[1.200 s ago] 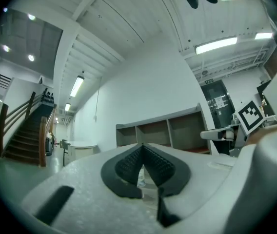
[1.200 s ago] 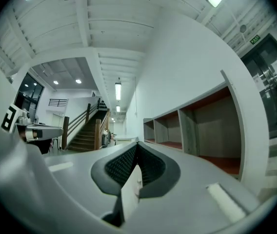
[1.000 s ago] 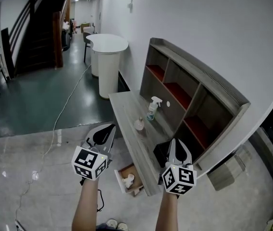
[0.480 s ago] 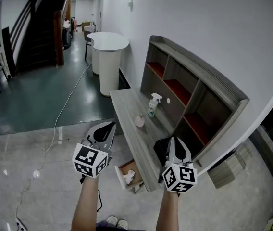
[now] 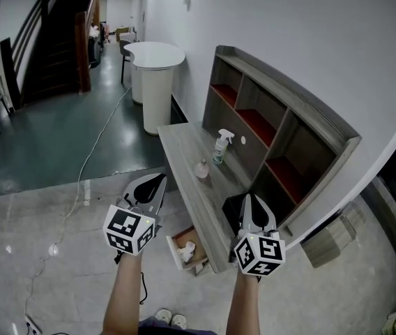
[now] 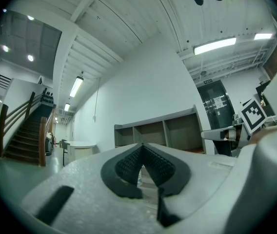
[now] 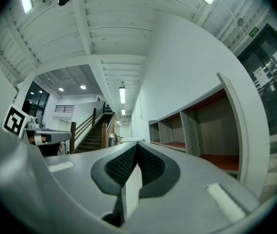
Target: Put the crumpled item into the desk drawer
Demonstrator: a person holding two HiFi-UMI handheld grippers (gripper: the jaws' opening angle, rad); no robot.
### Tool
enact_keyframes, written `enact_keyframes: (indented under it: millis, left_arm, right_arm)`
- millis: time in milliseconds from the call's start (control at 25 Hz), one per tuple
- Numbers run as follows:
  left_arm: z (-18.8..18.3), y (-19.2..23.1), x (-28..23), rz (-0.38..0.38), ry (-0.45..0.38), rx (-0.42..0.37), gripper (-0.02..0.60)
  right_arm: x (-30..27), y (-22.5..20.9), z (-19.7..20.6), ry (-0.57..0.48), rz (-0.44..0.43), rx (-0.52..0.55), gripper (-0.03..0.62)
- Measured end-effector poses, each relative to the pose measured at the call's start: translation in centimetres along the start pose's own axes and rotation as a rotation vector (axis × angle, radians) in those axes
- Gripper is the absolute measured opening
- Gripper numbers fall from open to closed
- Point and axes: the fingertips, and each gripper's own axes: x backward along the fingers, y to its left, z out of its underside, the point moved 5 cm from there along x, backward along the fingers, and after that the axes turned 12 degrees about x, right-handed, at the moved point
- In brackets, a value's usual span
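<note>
crumpled item (image 5: 187,249) right of left gripper (image 5: 156,182)

left gripper (image 5: 157,183): jaws closed, empty | right gripper (image 5: 252,202): jaws closed, empty | 2 forearms (image 5: 123,293) extended forward

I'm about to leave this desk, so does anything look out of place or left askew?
The drawer under the near end of the desk stands pulled open, with the white crumpled item lying inside. The spray bottle stands upright on the desk, and nothing looks spilled or damaged.
</note>
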Motion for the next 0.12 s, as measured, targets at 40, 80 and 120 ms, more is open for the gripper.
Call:
enact_keyframes:
  millis: [40,80,120]
  left_arm:
    - [0.02,0.02,-0.02,0.001,0.001,0.0,-0.002]
    - [0.04,0.03,-0.03,0.001,0.002,0.001,-0.002]
    - [0.07,0.04,-0.05,0.002,0.003,0.001,-0.002]
  right_arm:
    - [-0.01,0.0,0.02,0.001,0.0,0.0,0.011]
    - [-0.01,0.0,0.05,0.003,0.001,0.0,0.011]
    - [-0.02,-0.01,0.08,0.005,0.001,0.0,0.011]
